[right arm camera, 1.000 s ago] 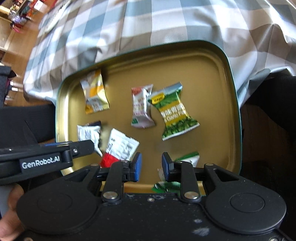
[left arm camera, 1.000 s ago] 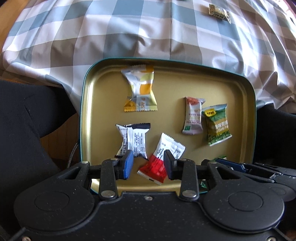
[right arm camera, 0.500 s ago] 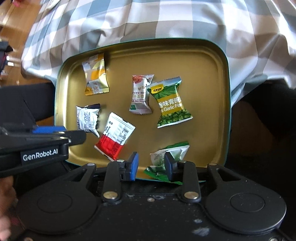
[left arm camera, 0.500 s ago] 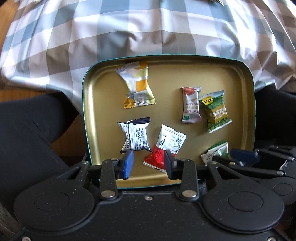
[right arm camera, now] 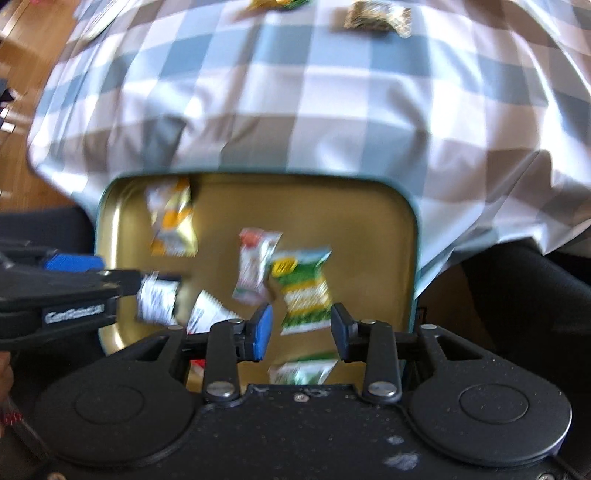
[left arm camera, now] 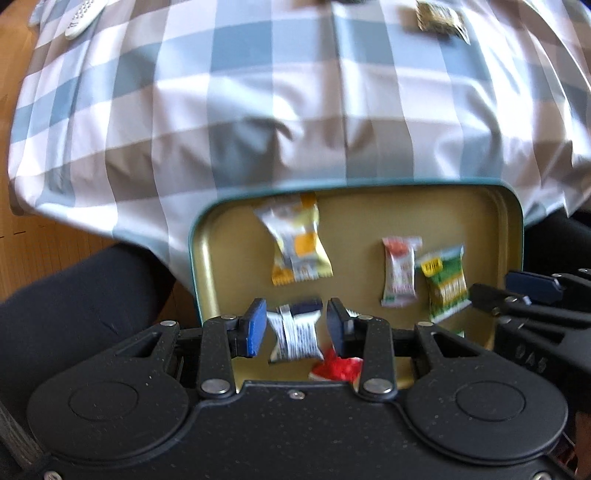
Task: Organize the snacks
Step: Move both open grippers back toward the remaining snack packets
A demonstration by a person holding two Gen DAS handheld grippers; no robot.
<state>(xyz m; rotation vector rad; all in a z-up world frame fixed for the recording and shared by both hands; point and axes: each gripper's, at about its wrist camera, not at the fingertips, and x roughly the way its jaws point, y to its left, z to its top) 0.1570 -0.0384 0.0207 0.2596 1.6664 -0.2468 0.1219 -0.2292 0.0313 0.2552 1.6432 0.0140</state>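
Both hand-held grippers have pulled back from the tin: left empty, jaws apart; right opening, empty. Gold packet at 12 o'clock: light, crinkly; pinch mid-body.

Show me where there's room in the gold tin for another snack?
The tin's far right corner, beyond the green packet, lies bare. So does the strip between the yellow packet and the red-topped one. The near left is crowded: navy-striped and red-and-white packets.
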